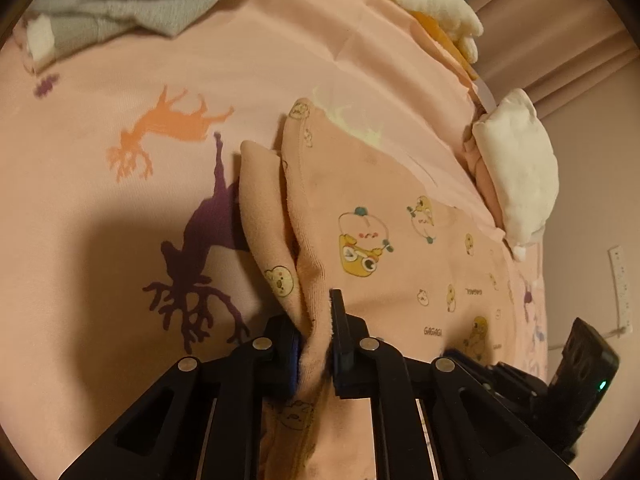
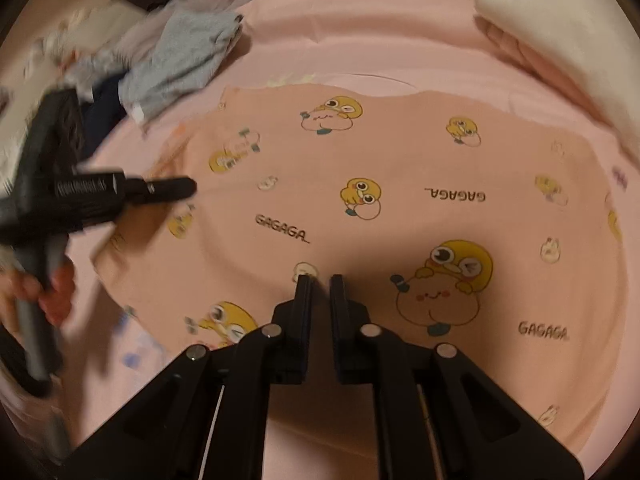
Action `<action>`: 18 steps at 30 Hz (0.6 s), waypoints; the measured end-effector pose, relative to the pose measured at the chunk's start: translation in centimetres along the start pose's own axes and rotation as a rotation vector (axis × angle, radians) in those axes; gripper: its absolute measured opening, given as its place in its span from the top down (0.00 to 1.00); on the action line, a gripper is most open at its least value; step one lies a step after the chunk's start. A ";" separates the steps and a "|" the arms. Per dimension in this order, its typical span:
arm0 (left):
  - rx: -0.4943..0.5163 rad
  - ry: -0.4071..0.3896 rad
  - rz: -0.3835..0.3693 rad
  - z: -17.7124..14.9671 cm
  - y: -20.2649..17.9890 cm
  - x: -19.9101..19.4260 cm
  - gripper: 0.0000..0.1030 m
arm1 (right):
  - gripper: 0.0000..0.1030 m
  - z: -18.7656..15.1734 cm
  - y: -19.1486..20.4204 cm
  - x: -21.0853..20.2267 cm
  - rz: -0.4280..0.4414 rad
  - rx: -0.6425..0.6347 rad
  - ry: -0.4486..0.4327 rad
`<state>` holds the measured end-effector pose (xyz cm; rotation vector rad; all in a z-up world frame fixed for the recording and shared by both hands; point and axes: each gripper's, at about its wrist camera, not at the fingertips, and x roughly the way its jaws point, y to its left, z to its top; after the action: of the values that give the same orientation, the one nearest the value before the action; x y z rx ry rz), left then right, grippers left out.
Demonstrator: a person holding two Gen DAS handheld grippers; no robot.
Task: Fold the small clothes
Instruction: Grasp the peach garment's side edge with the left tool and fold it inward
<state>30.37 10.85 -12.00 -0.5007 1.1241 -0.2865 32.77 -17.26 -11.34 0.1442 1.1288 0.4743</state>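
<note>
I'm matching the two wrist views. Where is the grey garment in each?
Left wrist: grey garment at the top left, crumpled on the pink sheet.
Right wrist: grey garment at the upper left, blurred, beside dark clothes.
Shared landmark: the pink printed garment.

Bed (image 1: 280, 52) covered in a pink sheet printed with orange and purple deer. Lying directly on it: a pink cartoon-print garment (image 2: 400, 184), a grey garment (image 1: 132, 4), a white cushion (image 1: 520, 160) at the edge.
</note>
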 end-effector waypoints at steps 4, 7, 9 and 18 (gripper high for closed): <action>0.045 -0.030 0.029 0.3 -2.1 -1.4 0.94 | 0.88 0.1 -0.8 -1.4 0.065 0.055 -0.057; 0.097 -0.046 0.034 0.6 -4.5 -2.4 0.94 | 0.88 -0.1 -1.9 -2.6 0.115 0.109 -0.100; 0.134 -0.047 0.038 0.6 -6.5 -2.7 0.94 | 0.88 0.0 -2.8 -3.1 0.152 0.154 -0.119; 0.319 -0.002 0.074 -2.1 -15.9 0.0 0.94 | 0.67 -1.4 -8.6 -5.5 0.276 0.421 -0.202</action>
<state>28.98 -3.23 -4.50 -0.1768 1.0676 -0.3929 32.11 -27.55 -10.33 0.7074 1.0007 0.4485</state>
